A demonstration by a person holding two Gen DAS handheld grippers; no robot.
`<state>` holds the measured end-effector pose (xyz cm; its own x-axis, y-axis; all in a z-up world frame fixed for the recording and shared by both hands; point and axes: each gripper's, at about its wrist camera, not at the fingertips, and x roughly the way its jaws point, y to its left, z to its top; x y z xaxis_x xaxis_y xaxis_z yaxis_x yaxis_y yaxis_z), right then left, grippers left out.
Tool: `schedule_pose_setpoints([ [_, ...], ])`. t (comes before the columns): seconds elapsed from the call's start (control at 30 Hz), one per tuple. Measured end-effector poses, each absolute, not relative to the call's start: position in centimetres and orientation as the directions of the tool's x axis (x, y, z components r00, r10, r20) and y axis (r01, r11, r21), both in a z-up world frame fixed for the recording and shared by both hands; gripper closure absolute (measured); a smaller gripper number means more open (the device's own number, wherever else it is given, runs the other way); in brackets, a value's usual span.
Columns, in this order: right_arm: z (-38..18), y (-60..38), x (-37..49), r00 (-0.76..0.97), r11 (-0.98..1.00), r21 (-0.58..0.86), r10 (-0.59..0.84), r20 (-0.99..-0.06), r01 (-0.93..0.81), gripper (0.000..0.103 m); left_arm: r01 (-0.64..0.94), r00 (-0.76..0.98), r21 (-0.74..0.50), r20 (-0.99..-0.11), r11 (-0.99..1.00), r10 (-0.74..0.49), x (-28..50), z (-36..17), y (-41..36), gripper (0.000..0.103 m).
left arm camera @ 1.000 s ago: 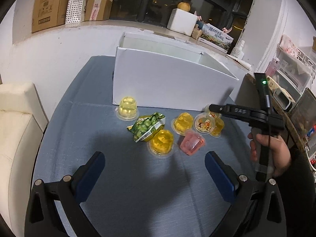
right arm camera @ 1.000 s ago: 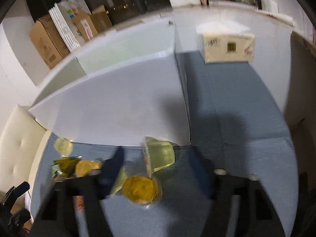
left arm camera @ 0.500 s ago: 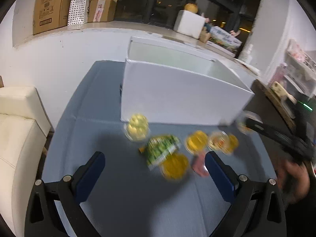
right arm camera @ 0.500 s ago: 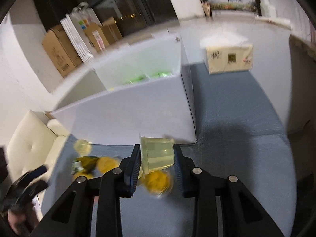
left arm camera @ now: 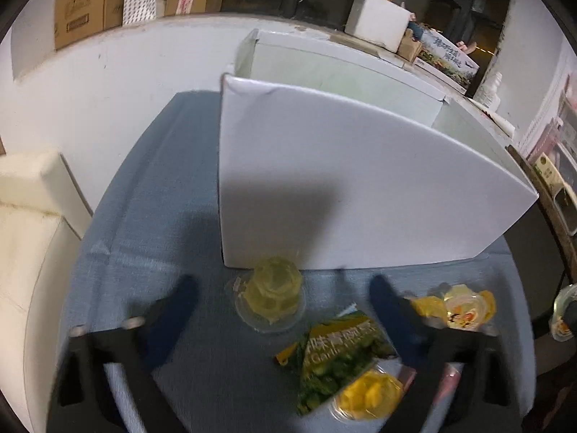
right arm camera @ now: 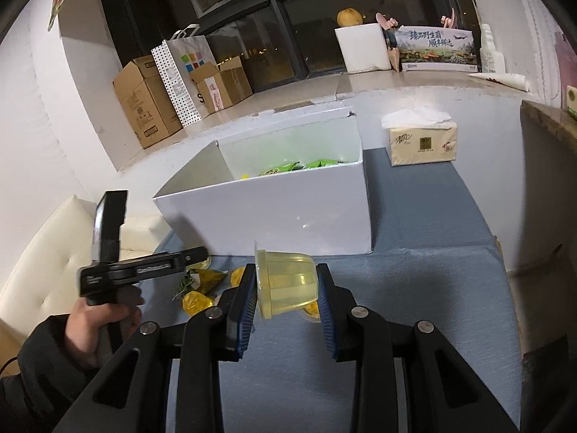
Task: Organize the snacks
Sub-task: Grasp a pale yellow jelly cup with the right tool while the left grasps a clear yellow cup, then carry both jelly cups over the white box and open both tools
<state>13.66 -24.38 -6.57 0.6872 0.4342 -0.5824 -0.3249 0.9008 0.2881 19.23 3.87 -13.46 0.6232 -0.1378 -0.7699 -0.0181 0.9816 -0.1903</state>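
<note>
My right gripper (right arm camera: 286, 285) is shut on a pale yellow jelly cup (right arm camera: 286, 283), held on its side above the blue table in front of the white box (right arm camera: 274, 213). Green snack packets (right arm camera: 299, 166) lie inside the box. My left gripper (left arm camera: 283, 294) is open, low over the table, with a pale green jelly cup (left arm camera: 270, 294) between its fingers, just before the white box (left arm camera: 360, 195). A green snack bag (left arm camera: 335, 357), a yellow jelly cup (left arm camera: 368, 397) and more cups (left arm camera: 458, 306) lie to the right.
A tissue box (right arm camera: 420, 142) stands on the table right of the white box. A cream sofa (left arm camera: 25, 238) borders the table's left side. Cardboard boxes (right arm camera: 148, 104) and a paper bag (right arm camera: 184, 75) sit on the window ledge behind.
My right gripper closed on the pale yellow jelly cup and lifted it. My left gripper moved forward and down, around the pale green jelly cup by the box.
</note>
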Motion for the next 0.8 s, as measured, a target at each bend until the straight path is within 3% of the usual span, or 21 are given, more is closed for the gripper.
schedule_pose_setpoints([
  [0.03,-6.7,-24.4,13.7,0.685,0.9,0.293,0.435,-0.584,-0.322,0.069,-0.016,0.616,-0.171,-0.778,0.985,-0.125,19.3,-13.7,3.7,0.046],
  [0.07,-6.9,-24.4,13.6,0.683,0.901,0.293,0.434,-0.587,-0.32,0.069,-0.023,0.606,-0.161,-0.787,0.987,-0.114,19.3,-14.0,3.7,0.063],
  [0.1,-7.0,-24.4,13.5,0.683,0.901,0.294,0.434,-0.588,-0.32,0.069,-0.022,0.613,-0.178,-0.779,0.984,-0.127,19.1,-14.0,3.8,0.065],
  [0.33,-6.8,-24.0,13.0,0.682,0.897,0.291,0.441,-0.583,-0.332,0.069,0.01,0.646,-0.173,-0.751,0.985,-0.139,17.5,-13.1,3.6,0.066],
  [0.8,-5.6,-23.4,12.1,0.692,0.888,0.279,0.46,-0.556,-0.366,0.069,0.151,0.768,-0.164,-0.602,0.975,-0.22,11.0,-4.6,2.4,0.067],
])
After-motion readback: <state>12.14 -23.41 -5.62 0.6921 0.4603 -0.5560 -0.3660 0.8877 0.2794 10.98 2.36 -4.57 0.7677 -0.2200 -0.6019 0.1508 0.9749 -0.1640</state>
